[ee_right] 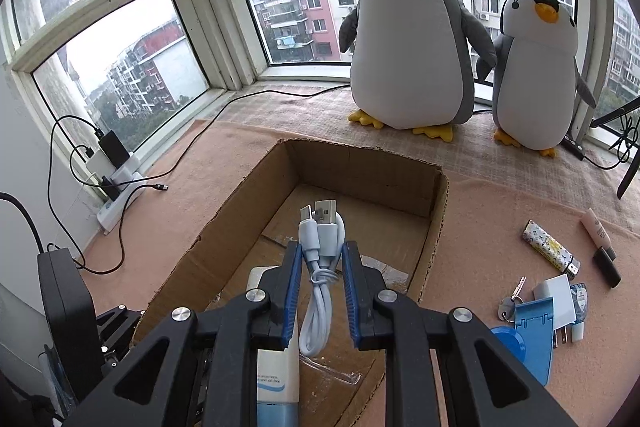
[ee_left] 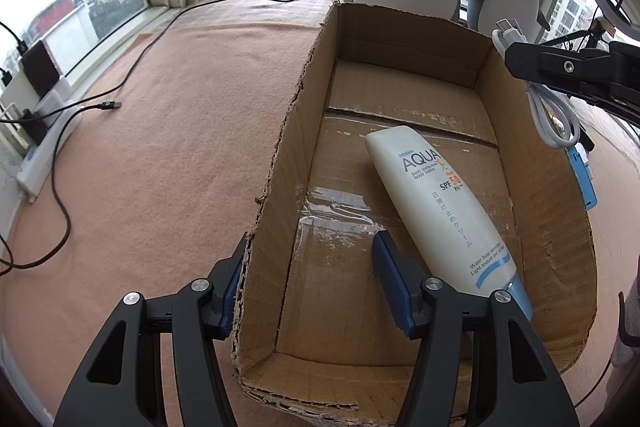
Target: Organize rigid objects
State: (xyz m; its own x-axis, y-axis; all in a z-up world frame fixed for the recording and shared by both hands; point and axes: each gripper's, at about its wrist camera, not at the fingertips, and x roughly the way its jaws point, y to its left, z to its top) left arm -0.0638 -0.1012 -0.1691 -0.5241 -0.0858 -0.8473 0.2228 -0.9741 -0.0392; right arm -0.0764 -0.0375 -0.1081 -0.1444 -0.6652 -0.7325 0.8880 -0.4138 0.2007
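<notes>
Right fingers (ee_right: 294, 279) clamping coiled white USB cable (ee_right: 320, 267) over open brown cardboard box (ee_right: 368, 163) for drop-in beside white sunscreen tube (ee_left: 436, 203); left gripper (ee_left: 308, 287) spread, seemingly straddling box wall to steady.

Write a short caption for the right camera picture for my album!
Right tool holds a white cable above the cardboard box, two plush penguins watching.
</notes>
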